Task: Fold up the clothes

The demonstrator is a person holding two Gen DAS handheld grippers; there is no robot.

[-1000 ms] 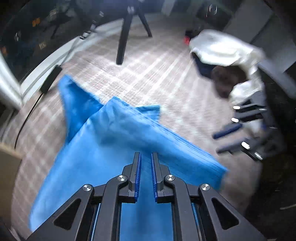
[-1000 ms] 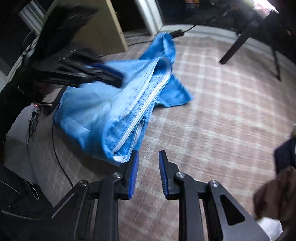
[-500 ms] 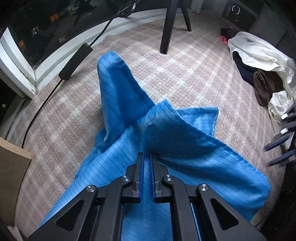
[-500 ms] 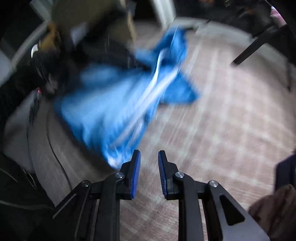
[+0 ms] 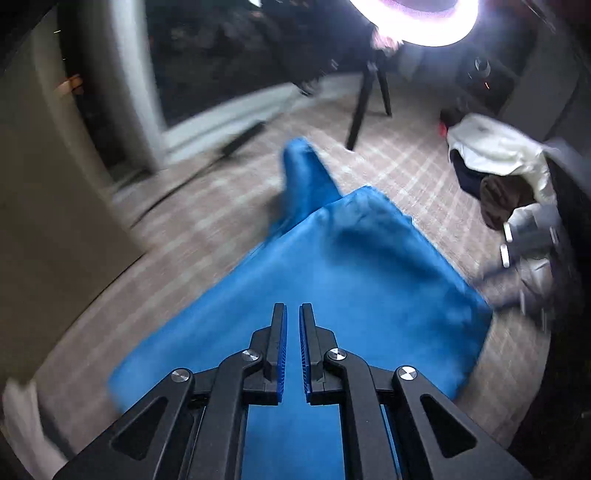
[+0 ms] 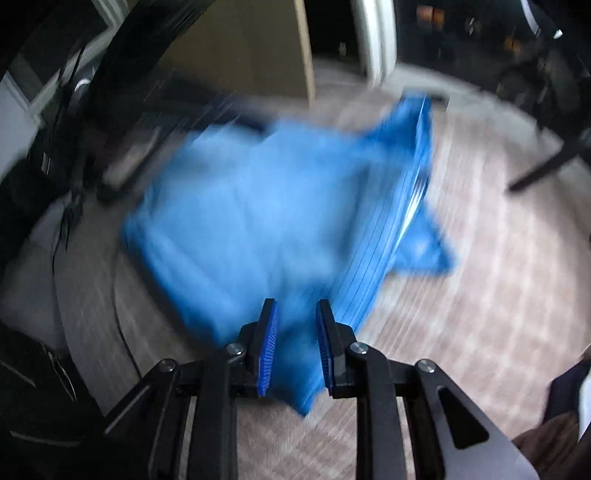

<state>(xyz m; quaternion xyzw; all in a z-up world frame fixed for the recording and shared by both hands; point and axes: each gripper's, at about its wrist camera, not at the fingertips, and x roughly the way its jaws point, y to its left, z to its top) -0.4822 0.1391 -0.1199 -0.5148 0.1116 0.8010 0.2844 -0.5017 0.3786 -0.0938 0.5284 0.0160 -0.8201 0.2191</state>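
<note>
A blue pinstriped garment (image 5: 351,280) lies bunched on the checked carpet, one sleeve (image 5: 306,173) stretching away. My left gripper (image 5: 292,308) hovers over its near part, jaws almost together, and I see nothing between them. In the right wrist view the garment (image 6: 258,221) is motion-blurred, with a pale zipper edge (image 6: 413,199) along its right side. My right gripper (image 6: 294,304) stands open over the garment's near corner, and blue cloth shows through the gap. The right gripper (image 5: 517,258) also appears as a blur beside the garment's right edge.
A pile of white and brown clothes (image 5: 495,158) lies at the right. A black tripod leg (image 5: 364,107) stands beyond the garment under a bright lamp (image 5: 417,14). A wooden panel (image 5: 44,221) sits left, and a black cable (image 6: 122,325) runs along the carpet.
The left gripper has lifted and drawn back, so more of the room shows above the garment. The right gripper has moved from bare carpet to over the garment's near corner.
</note>
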